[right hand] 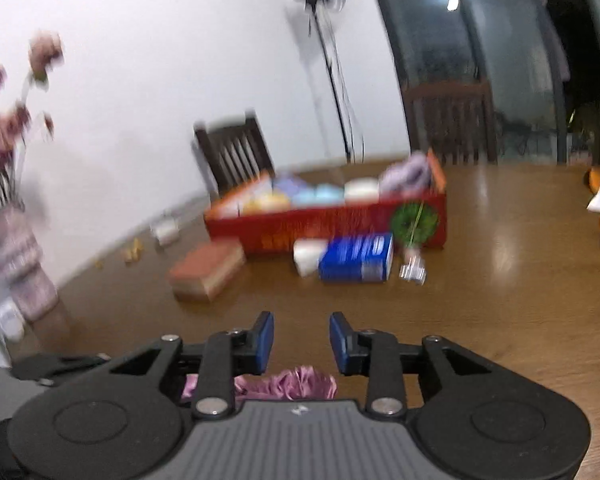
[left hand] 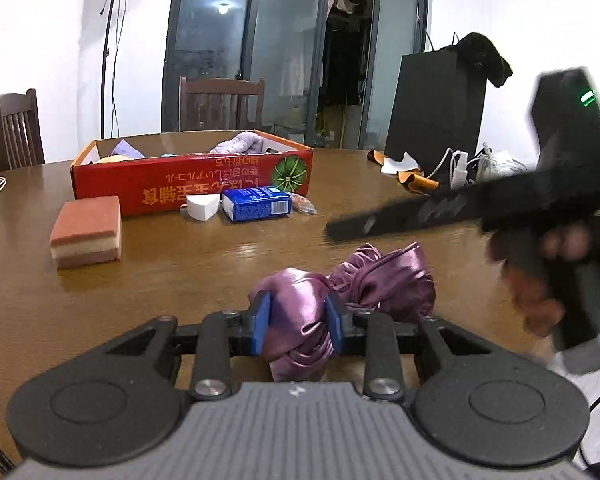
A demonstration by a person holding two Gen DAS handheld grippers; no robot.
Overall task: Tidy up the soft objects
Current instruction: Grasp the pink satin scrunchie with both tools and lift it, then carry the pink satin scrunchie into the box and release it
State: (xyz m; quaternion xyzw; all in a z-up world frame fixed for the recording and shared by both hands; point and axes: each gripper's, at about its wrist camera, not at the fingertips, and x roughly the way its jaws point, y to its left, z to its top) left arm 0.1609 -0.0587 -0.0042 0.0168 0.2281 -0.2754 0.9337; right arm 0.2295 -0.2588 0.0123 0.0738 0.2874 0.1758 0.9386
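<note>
From the left wrist view, a purple satin cloth (left hand: 340, 292) is seen clamped between the pads of the left gripper (left hand: 298, 320) on the wooden table (left hand: 180, 272); the red cardboard box (left hand: 192, 176) already holds several soft items, while a layered sponge (left hand: 86, 230) and a blue packet (left hand: 256, 203) remain outside. From the blurred right wrist view, the right gripper (right hand: 302, 340) is seen parted and empty above the cloth (right hand: 284, 386).

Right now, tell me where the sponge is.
In the left wrist view the sponge lies on the table, left of centre, just in front of the red box's left end.
</note>
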